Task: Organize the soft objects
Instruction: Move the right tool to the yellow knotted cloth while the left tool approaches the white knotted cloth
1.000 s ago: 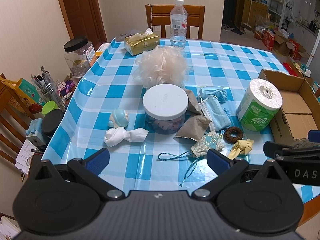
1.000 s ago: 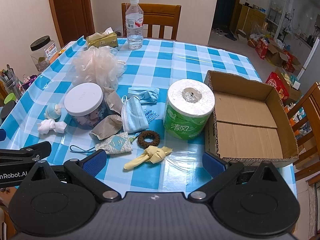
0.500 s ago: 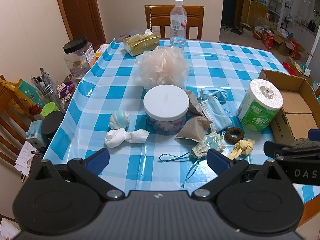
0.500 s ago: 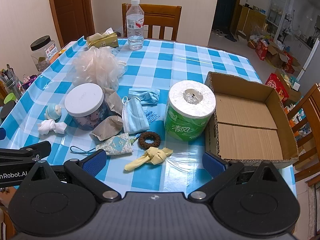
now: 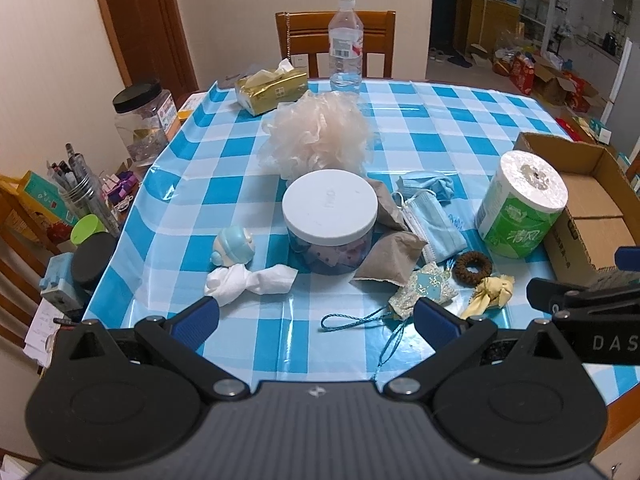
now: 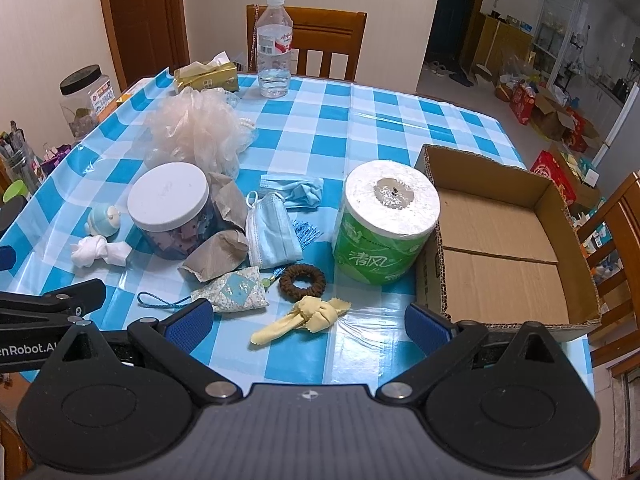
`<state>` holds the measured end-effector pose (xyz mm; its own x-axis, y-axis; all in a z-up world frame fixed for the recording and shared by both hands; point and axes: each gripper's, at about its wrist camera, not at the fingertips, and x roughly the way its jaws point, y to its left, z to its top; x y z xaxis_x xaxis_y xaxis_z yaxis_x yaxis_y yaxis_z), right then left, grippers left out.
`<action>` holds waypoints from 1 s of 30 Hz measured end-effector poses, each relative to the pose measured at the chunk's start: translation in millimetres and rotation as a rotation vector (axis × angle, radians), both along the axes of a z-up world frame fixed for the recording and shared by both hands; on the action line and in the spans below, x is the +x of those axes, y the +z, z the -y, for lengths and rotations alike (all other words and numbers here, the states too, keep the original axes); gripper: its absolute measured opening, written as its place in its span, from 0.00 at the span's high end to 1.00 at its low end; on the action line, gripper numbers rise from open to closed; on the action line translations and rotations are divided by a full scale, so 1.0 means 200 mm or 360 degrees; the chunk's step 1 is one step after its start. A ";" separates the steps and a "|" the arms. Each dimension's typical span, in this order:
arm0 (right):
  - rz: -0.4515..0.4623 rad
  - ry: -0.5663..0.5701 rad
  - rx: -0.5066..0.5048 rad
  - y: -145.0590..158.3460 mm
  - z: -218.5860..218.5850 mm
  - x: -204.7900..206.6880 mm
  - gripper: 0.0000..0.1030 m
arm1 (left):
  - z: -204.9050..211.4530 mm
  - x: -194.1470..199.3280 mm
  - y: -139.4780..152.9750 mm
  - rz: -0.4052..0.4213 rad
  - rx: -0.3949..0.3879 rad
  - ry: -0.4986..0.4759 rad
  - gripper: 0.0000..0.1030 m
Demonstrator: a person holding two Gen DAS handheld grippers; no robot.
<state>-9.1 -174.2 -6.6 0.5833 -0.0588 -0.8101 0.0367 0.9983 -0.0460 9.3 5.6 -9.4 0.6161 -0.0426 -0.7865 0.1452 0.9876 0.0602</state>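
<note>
Both spread wide and empty above the near table edge — left gripper (image 5: 316, 320), right gripper (image 6: 308, 322). Just ahead: knotted yellow cloth (image 6: 308, 316), brown scrunchie (image 6: 302, 279), patterned pouch (image 6: 234, 295) — beside an open cardboard box (image 6: 512, 240).

Both wrist views look forward and down from the near edge of the checked surface (image 5: 420, 128), held above it, toward the chair at 12 o'clock. The left view sits further left; the right view sits further right, nearer the cardboard box (image 6: 504, 240). Both share the central clutter, including the toilet roll (image 5: 520, 208) and white-lidded jar (image 6: 170, 208).
</note>
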 end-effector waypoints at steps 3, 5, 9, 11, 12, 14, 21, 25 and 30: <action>-0.0003 0.0013 -0.0008 -0.04 -0.03 0.01 0.00 | 0.00 0.01 -0.02 0.0015 0.0012 -0.0032 0.01; -0.0004 0.0020 -0.0008 -0.06 -0.04 0.02 0.00 | -0.01 0.01 -0.04 0.0022 0.0013 -0.0052 0.01; -0.0003 0.0043 -0.0004 -0.09 -0.05 0.03 0.00 | -0.02 0.01 -0.07 0.0030 0.0002 -0.0073 0.01; -0.0009 0.0056 -0.0002 -0.10 -0.06 0.04 0.00 | -0.03 0.02 -0.09 0.0034 -0.0004 -0.0089 0.01; -0.0012 0.0061 -0.0001 -0.11 -0.06 0.04 0.00 | -0.03 0.02 -0.10 0.0036 -0.0005 -0.0097 0.01; -0.0018 0.0071 0.0002 -0.13 -0.07 0.05 0.00 | -0.04 0.02 -0.12 0.0033 -0.0005 -0.0110 0.01; -0.0046 0.0065 -0.0020 -0.20 -0.07 0.09 0.00 | -0.07 0.04 -0.18 0.0054 -0.0015 -0.0163 0.01; -0.0062 0.0032 -0.0022 -0.25 -0.06 0.12 0.00 | -0.10 0.07 -0.23 0.0051 0.0032 -0.0162 0.01; -0.0070 -0.0033 -0.0024 -0.33 -0.02 0.17 0.00 | -0.15 0.13 -0.29 0.0005 0.0029 -0.0137 0.01</action>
<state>24.0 -169.5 -72.0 0.5460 -0.0829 -0.8337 0.0548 0.9965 -0.0632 36.0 35.8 -68.2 0.6131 -0.0811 -0.7858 0.2293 0.9702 0.0788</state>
